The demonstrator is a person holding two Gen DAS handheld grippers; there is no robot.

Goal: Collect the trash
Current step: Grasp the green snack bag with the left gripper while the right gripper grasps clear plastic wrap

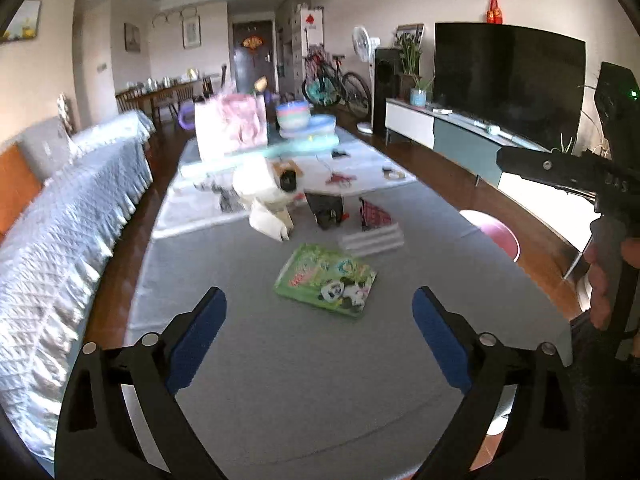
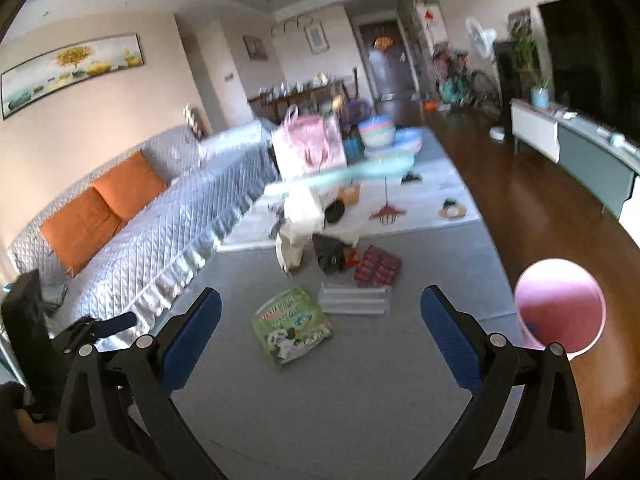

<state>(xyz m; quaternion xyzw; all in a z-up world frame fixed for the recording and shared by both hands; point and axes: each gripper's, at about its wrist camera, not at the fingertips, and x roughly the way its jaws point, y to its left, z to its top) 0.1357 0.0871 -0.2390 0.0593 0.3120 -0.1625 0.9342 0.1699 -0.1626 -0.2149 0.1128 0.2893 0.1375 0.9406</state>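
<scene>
Trash lies on a grey rug (image 1: 280, 360): a green panda-print packet (image 1: 326, 280) (image 2: 292, 326), a white ridged tray (image 1: 372, 238) (image 2: 356, 300), a red packet (image 1: 374, 216) (image 2: 378, 266), a black bag (image 1: 326, 208) (image 2: 328, 256) and a crumpled white bag (image 1: 264, 196) (image 2: 294, 232). A pink bin (image 1: 492, 232) (image 2: 560, 308) stands at the rug's right edge. My left gripper (image 1: 320, 298) hangs open above the rug, short of the green packet. My right gripper (image 2: 320, 300) is open too, holds nothing, and has the bin to its right.
A sofa (image 2: 160, 216) with a quilted cover and orange cushions runs along the left. Behind the trash is a low table (image 1: 360, 168) with a pink bag and stacked bowls. A TV stand (image 1: 460, 132) lines the right wall. A hand (image 1: 604, 280) holds the other gripper.
</scene>
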